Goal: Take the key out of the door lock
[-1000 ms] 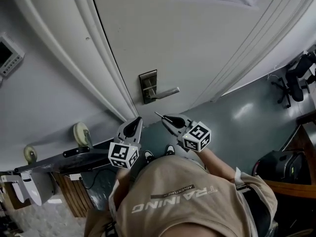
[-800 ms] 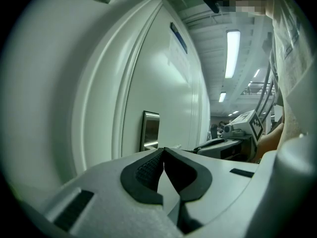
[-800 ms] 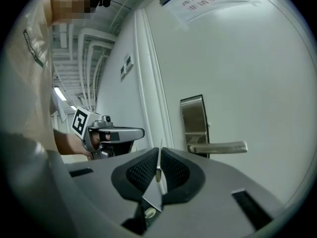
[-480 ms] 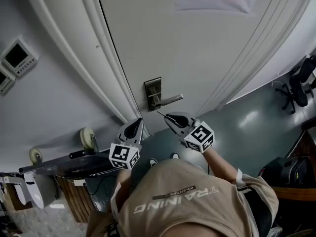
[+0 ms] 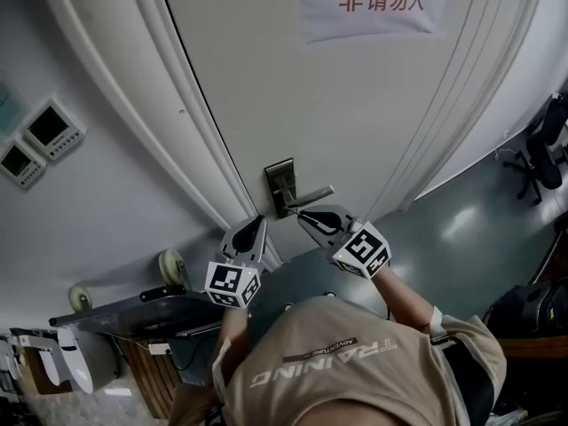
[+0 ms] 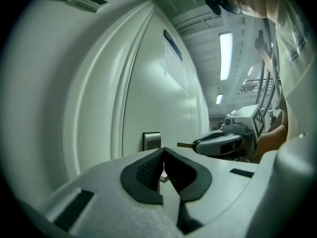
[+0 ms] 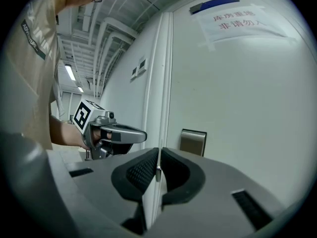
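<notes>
A steel lock plate (image 5: 281, 183) with a lever handle (image 5: 312, 193) sits on the white door (image 5: 373, 105). My right gripper (image 5: 306, 216) is just below the handle, shut on a thin key (image 5: 295, 212) whose blade points left, clear of the lock. From the left gripper view, the key (image 6: 184, 145) sticks out of the right gripper (image 6: 218, 144) beside the lock plate (image 6: 151, 140). In the right gripper view the key (image 7: 158, 170) is edge-on between the pads, the lock plate (image 7: 193, 142) ahead. My left gripper (image 5: 257, 225) hangs shut and empty, left of the right one.
A paper sign with red characters (image 5: 368, 3) hangs high on the door. Wide door-frame mouldings (image 5: 169, 122) run down the left. Two wall panels (image 5: 53, 127) sit further left. A wheeled cart (image 5: 133, 309) stands at lower left, an office chair (image 5: 541, 149) at right.
Both grippers have risen toward the lock plate and handle, the right one still shut on the key. The head view has tilted up, showing more of the sign.
</notes>
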Available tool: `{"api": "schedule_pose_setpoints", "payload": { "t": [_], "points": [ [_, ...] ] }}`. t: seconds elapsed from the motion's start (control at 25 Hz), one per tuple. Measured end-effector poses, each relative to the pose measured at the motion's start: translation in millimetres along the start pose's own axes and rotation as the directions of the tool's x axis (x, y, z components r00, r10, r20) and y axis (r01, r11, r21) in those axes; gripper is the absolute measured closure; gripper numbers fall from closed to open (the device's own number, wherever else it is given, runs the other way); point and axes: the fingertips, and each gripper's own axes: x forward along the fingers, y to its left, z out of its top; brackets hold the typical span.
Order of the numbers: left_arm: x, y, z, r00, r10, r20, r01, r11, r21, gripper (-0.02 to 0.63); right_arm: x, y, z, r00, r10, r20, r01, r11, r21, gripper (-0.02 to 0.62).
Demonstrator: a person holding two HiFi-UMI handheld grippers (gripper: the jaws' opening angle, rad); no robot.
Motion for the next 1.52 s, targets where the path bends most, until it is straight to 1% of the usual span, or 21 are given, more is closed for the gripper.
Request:
{"api": "schedule_pose_setpoints", "payload": {
  "t": [0.16, 0.32, 0.48, 0.64, 0.72, 0.88, 1.0, 1.12, 1.36, 1.52],
  "points": [
    [1, 6, 20, 0.999, 0.008, 0.035, -0.009, 1.0, 0.026, 0.597, 1, -2, 13, 1.0, -0.011, 0.023, 0.011, 1.0, -0.015, 0.568],
    [-8, 9, 29, 0.998, 0.028, 0.05, -0.03, 0.999, 0.045, 0.597, -3, -6, 29, 0.997, -0.028, 0.07, 0.029, 0.999, -0.019, 0.568],
    [-18, 10, 18, 0.997, 0.07, 0.038, -0.071, 0.997, 0.022, 0.597, -12, -15, 32, 0.994, -0.074, 0.076, 0.076, 0.997, -0.015, 0.568],
    [-27, 15, 7, 0.994, 0.107, 0.018, -0.107, 0.994, -0.012, 0.597, -18, -21, 27, 0.99, -0.115, 0.079, 0.114, 0.993, 0.017, 0.568],
    [-28, 14, 4, 0.994, 0.112, 0.014, -0.112, 0.994, -0.022, 0.597, -19, -21, 19, 0.992, -0.111, 0.067, 0.108, 0.993, 0.037, 0.568],
    [-33, 11, -16, 0.993, 0.119, -0.026, -0.12, 0.991, -0.056, 0.597, -12, -12, 3, 0.995, -0.084, 0.045, 0.081, 0.994, 0.073, 0.568],
    [-36, 9, -28, 0.99, 0.135, -0.038, -0.138, 0.985, -0.098, 0.597, -11, -10, -2, 0.998, -0.063, 0.028, 0.061, 0.996, 0.066, 0.568],
    [-40, 8, -36, 0.986, 0.156, -0.05, -0.161, 0.979, -0.124, 0.597, -16, -8, -6, 0.998, -0.049, 0.028, 0.048, 0.997, 0.066, 0.568],
    [-38, 6, -37, 0.98, 0.195, -0.042, -0.198, 0.973, -0.116, 0.597, -23, -11, -13, 0.998, -0.038, 0.051, 0.035, 0.997, 0.069, 0.568],
    [-35, -2, -51, 0.973, 0.225, -0.045, -0.229, 0.965, -0.127, 0.597, -30, -15, -32, 0.998, -0.035, 0.058, 0.03, 0.997, 0.077, 0.568]
  ]
}}
